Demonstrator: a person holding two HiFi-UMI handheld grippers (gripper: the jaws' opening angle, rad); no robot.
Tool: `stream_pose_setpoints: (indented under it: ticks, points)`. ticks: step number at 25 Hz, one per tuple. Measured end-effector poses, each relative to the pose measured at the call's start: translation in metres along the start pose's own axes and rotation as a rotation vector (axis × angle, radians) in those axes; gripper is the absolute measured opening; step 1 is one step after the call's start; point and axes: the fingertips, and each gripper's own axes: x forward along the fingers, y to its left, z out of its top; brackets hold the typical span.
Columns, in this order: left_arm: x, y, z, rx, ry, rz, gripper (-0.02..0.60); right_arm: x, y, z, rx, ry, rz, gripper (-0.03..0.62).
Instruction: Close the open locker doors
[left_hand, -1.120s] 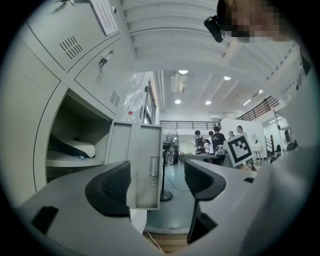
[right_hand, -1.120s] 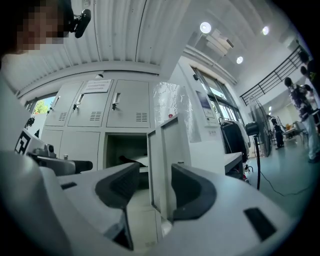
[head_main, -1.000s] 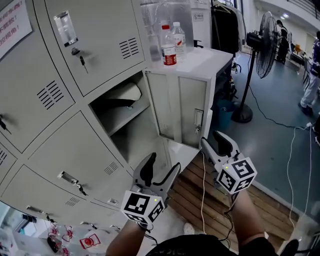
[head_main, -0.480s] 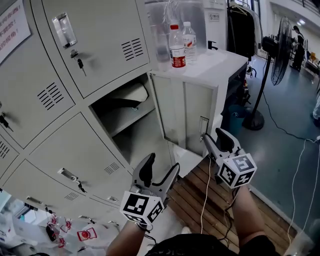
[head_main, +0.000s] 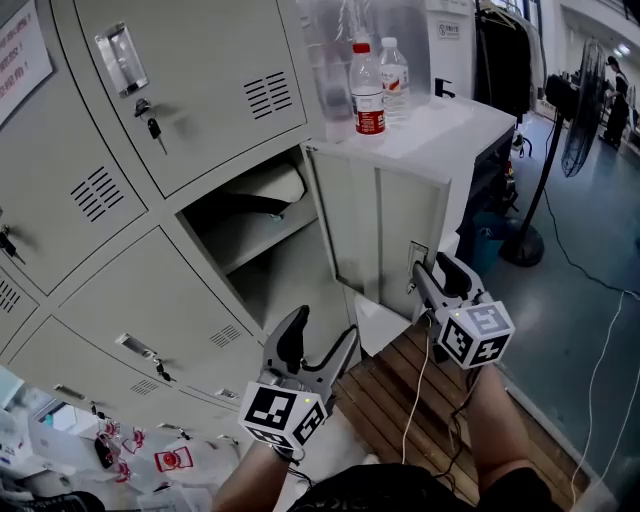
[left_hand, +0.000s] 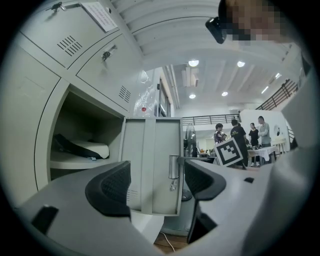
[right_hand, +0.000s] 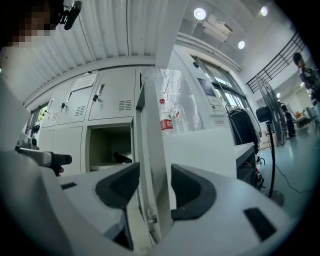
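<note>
Jaws on the right gripper (head_main: 432, 266) stand apart, w/ the free edge of the open locker door (head_main: 375, 225) running up btwn them. The right gripper view shows no clamp; can't tell if either pad touches the metal. Left gripper (head_main: 322, 328) jaws are apart too, nothing btwn them. It hangs at approx. 7 o'clock from the door, well apart, aimed at the door's inner face.

Door sits mid head view, swung out roughly square to the locker bank. Its hinges are on the 9 o'clock side, next to the open compartment (head_main: 250, 255), where a dark-and-white item (head_main: 270, 185) lies on the shelf. Latch (head_main: 418, 255) is low on the free edge, at the door's 4 o'clock, just beside the right gripper's tips. At the door's 12 o'clock two water bottles (head_main: 368, 95) stand on a white cabinet (head_main: 445, 120). Other locker doors in view look shut; the one at 10 o'clock has a key (head_main: 152, 127) in its lock.

Handling, as a guess: thin sheet steel, so light and stiff, prob. swings freely and may bounce back off the frame. Painted face is slick, so a pinch would likely slip. Better to push flat on the outer face near the latch, far from the hinges, for most leverage. Follow through till it seats and keep the inner jaw clear of the closing gap.
</note>
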Motion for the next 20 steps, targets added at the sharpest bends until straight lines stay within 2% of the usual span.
stream_pose_setpoints:
  ticks: [2,8,20]
  points:
    - [0.003,0.001,-0.001,0.002,0.003,0.003,0.327,0.002,-0.002,-0.003,0.01,0.0,0.007,0.191]
    - [0.012,0.0,-0.002,0.001,0.004,-0.001,0.327,0.004,-0.002,-0.007,0.023,-0.011,0.01,0.106]
    - [0.015,-0.001,0.0,0.004,0.004,0.002,0.318,-0.003,0.013,-0.009,-0.032,-0.025,0.036,0.094]
